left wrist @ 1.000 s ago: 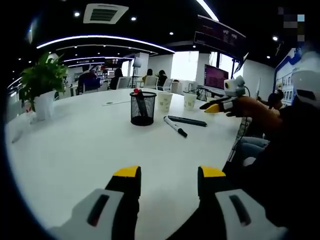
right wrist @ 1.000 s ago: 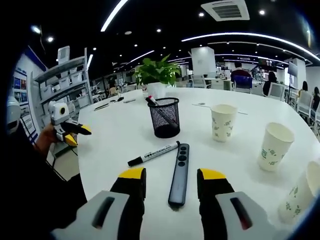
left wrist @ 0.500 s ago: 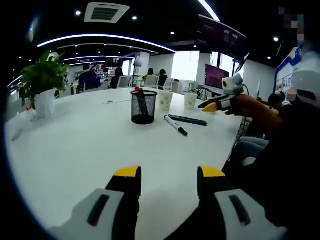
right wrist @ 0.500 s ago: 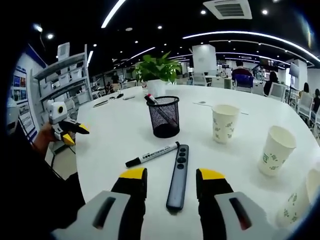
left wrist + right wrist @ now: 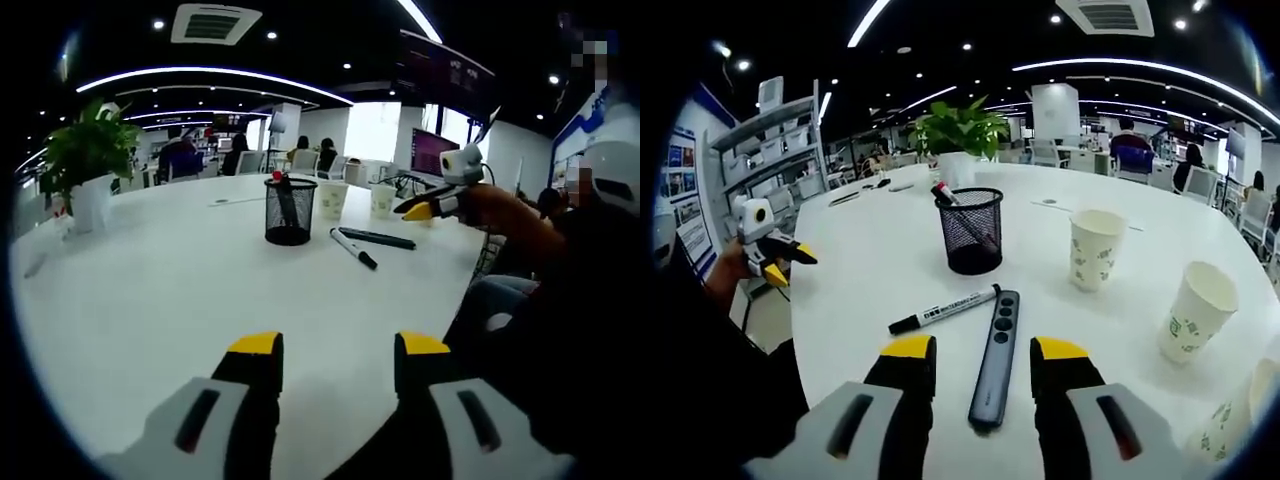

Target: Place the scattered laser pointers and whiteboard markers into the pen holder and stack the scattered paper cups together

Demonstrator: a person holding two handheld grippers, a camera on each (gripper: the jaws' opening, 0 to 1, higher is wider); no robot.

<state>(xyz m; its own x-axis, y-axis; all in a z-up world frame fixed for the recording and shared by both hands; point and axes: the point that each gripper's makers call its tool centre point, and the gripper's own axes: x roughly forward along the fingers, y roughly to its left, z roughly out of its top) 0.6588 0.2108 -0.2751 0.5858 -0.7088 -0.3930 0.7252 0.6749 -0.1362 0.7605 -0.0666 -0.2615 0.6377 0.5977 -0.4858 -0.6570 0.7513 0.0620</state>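
Note:
A black mesh pen holder (image 5: 971, 230) (image 5: 289, 212) stands mid-table with a red-capped marker (image 5: 941, 192) leaning in it. A whiteboard marker (image 5: 943, 308) (image 5: 352, 249) and a dark grey laser pointer (image 5: 995, 355) (image 5: 375, 238) lie side by side on the white table. My right gripper (image 5: 984, 350) is open, and the pointer's near end lies between its jaws; this gripper also shows in the left gripper view (image 5: 430, 205). Three paper cups (image 5: 1095, 248) (image 5: 1198, 310) (image 5: 1250, 410) stand apart to the right. My left gripper (image 5: 340, 350) is open over bare table near the edge.
A potted plant (image 5: 958, 135) (image 5: 85, 165) stands at the far side of the round white table (image 5: 870, 260). In the right gripper view the left gripper (image 5: 775, 255) is held by a hand past the table's left edge. Shelves, desks and seated people are in the background.
Both views have shifted a little with the hands. The right gripper has edged slightly along the laser pointer. Nothing on the table has moved.

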